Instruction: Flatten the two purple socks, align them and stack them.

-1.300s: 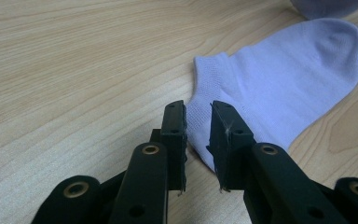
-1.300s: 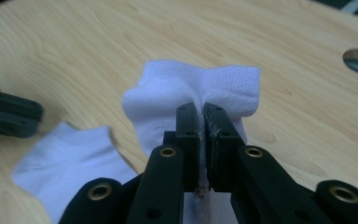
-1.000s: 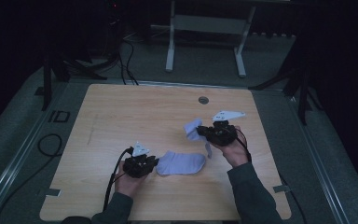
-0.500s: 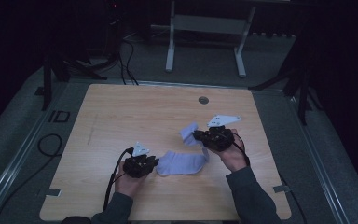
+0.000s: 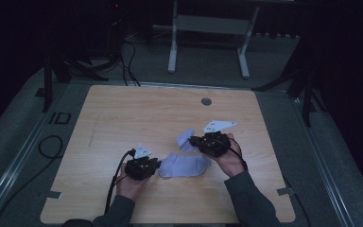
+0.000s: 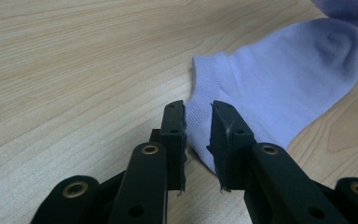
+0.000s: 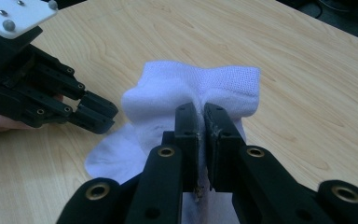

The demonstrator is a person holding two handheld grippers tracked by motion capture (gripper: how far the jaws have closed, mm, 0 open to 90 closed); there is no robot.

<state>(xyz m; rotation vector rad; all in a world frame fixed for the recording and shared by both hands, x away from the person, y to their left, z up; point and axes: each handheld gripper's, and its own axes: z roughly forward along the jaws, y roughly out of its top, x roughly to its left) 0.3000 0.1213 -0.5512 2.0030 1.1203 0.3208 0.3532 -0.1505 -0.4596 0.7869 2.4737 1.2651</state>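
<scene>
We see 2 pale socks on the tabletop (image 5: 123, 118). The right gripper (image 7: 200, 116) has its fingers clamped on the raised sock (image 7: 186, 88), lifted above the flat sock (image 6: 279, 88). The left gripper (image 6: 198, 121) fingers stand slightly apart around the flat sock's cuff edge, not pressing it.

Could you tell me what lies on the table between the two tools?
In the high view, a lavender sock lies flat between the left tool and the right tool, which holds a second sock.
</scene>
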